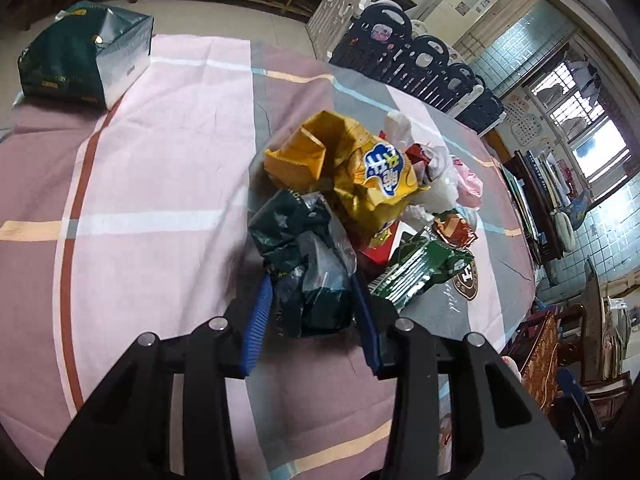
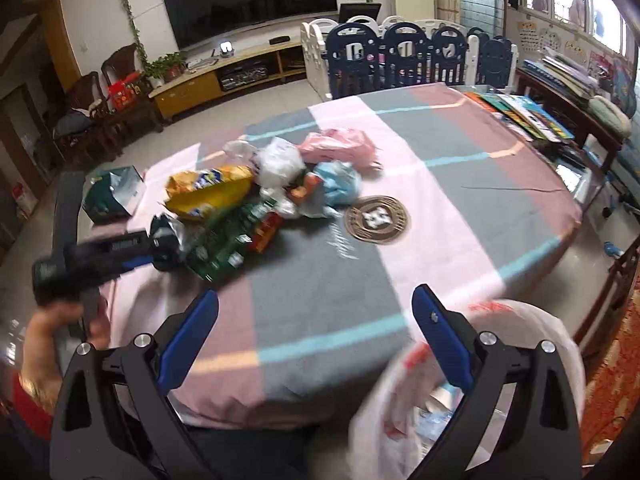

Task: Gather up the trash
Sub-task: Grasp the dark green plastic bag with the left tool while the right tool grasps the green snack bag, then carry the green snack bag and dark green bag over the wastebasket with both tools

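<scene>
- A crumpled dark green foil wrapper [image 1: 298, 256] is clamped between the blue pads of the left tool [image 1: 310, 300] at the near edge of the heap.
- The heap of crumpled snack wrappers [image 2: 256, 196] is seen beside the round brown emblem [image 2: 377, 220] on the striped cloth-covered bench [image 2: 460, 184].
- The right tool [image 2: 316, 344] is spread wide and empty, nearer than the emblem.
- A white plastic bag [image 2: 400, 412] is blurred beside the right tool's right pad.

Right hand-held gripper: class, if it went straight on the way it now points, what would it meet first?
Probably the striped tablecloth. The right hand-held gripper stands open and empty, aimed down at bare cloth short of the round emblem; depth is unclear.
</scene>
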